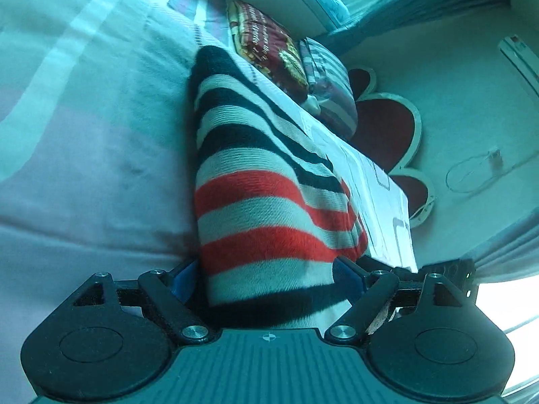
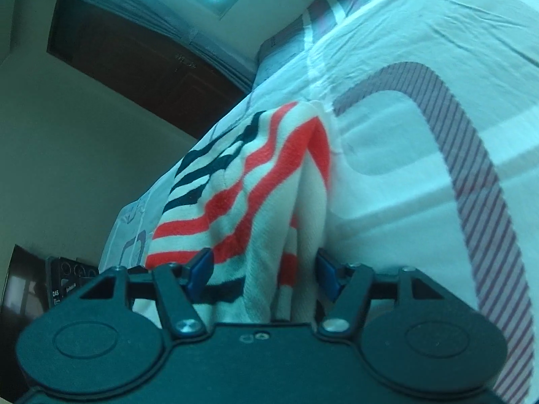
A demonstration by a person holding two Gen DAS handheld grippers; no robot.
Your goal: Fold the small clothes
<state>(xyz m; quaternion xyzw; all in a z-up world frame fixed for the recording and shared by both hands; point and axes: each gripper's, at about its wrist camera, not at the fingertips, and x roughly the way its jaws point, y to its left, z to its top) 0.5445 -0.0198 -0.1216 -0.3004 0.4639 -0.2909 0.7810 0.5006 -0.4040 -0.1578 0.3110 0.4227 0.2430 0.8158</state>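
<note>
A knitted garment with red, white and black stripes (image 1: pixel 256 185) lies bunched on the pale bedsheet (image 1: pixel 84 134). It runs away from my left gripper (image 1: pixel 269 276), and its near end fills the gap between the blue pads (image 1: pixel 185 279), which press on it from both sides. In the right wrist view the same garment (image 2: pixel 269 155) lies in folds on the sheet (image 2: pixel 404 134). My right gripper (image 2: pixel 262 269) has the cloth's near end between its blue pads (image 2: pixel 202 266), and the jaws stand apart around it without clamping it.
A red patterned cushion (image 1: pixel 266 43) and a striped pillow (image 1: pixel 328 80) lie at the head of the bed, against a red lobed headboard (image 1: pixel 387 128). A cable (image 1: pixel 471 175) hangs on the wall. A dark door (image 2: pixel 134 67) and dark boxes (image 2: pixel 67 282) stand beyond the bed's edge.
</note>
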